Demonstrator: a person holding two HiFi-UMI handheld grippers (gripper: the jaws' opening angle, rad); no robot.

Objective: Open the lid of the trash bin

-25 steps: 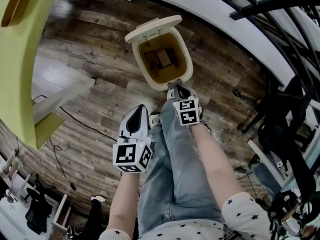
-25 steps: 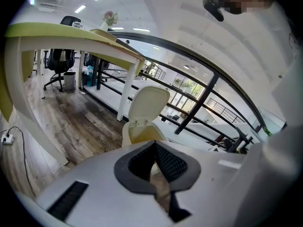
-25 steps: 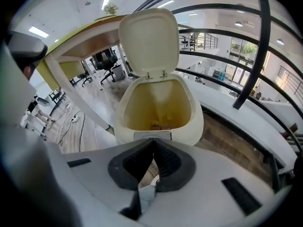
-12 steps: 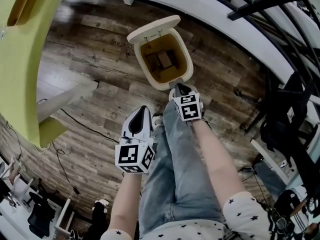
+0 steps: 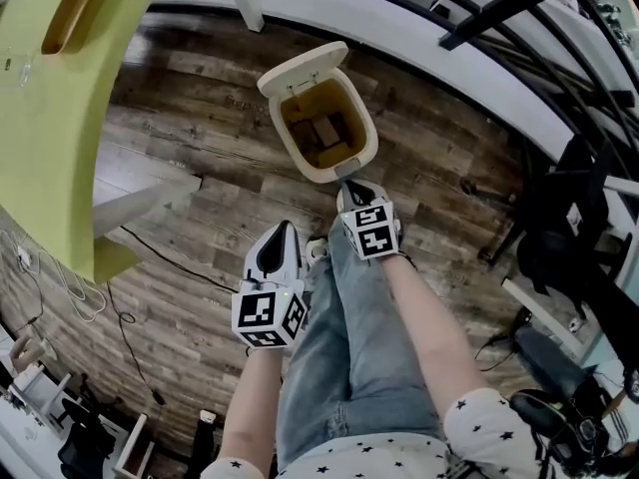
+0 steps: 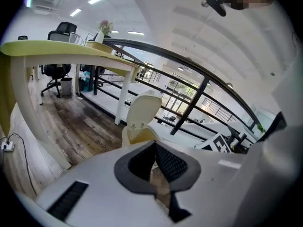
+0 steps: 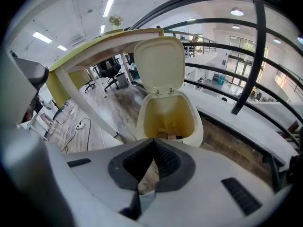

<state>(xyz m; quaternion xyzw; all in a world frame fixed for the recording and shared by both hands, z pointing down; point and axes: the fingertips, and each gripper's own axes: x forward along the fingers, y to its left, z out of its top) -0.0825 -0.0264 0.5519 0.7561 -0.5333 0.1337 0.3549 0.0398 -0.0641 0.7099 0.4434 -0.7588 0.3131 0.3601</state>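
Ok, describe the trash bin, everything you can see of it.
The trash bin is cream and plastic-looking, with a rounded rim and a yellowish inside. It stands upright on the wooden floor. Its hinged lid is swung up, open, on the far side. Brown pieces lie at the bottom. The right gripper hovers by the near rim; whether they touch cannot be told.

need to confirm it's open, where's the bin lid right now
In the head view the lid stands raised at the far-left edge of the trash bin, top centre, just ahead of the right gripper.
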